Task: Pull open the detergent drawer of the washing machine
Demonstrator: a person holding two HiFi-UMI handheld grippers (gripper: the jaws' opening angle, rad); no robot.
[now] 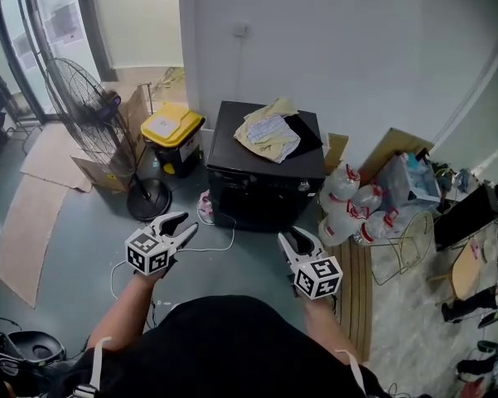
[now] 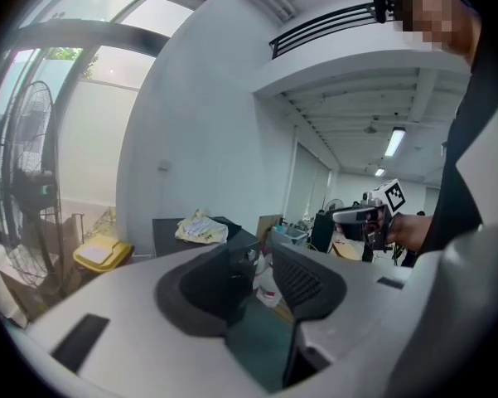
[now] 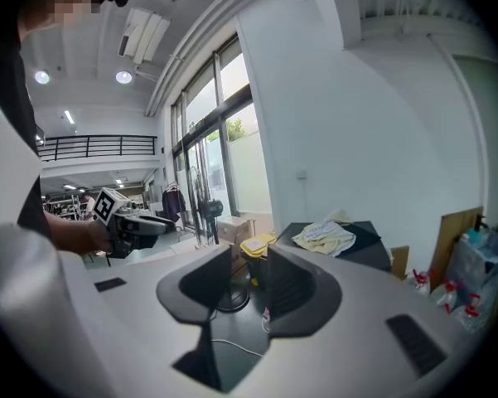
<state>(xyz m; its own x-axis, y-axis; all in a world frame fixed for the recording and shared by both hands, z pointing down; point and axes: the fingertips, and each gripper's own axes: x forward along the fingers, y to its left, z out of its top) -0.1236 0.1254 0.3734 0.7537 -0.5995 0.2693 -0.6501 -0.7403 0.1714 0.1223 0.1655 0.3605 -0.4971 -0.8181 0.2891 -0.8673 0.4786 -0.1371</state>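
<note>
As left tongs (image 1: pixel 186 223) and right tongs (image 1: pixel 296 237) gape, cloths (image 1: pixel 269 132) top the washer (image 1: pixel 261 196).

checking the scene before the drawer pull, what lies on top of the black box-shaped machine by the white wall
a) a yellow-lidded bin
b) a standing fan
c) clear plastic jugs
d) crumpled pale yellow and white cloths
d: the crumpled pale yellow and white cloths lie on the flat top of the black box-shaped machine, while the yellow-lidded bin stands on the floor to its left in the head view and the clear plastic jugs on the floor to its right.
</note>
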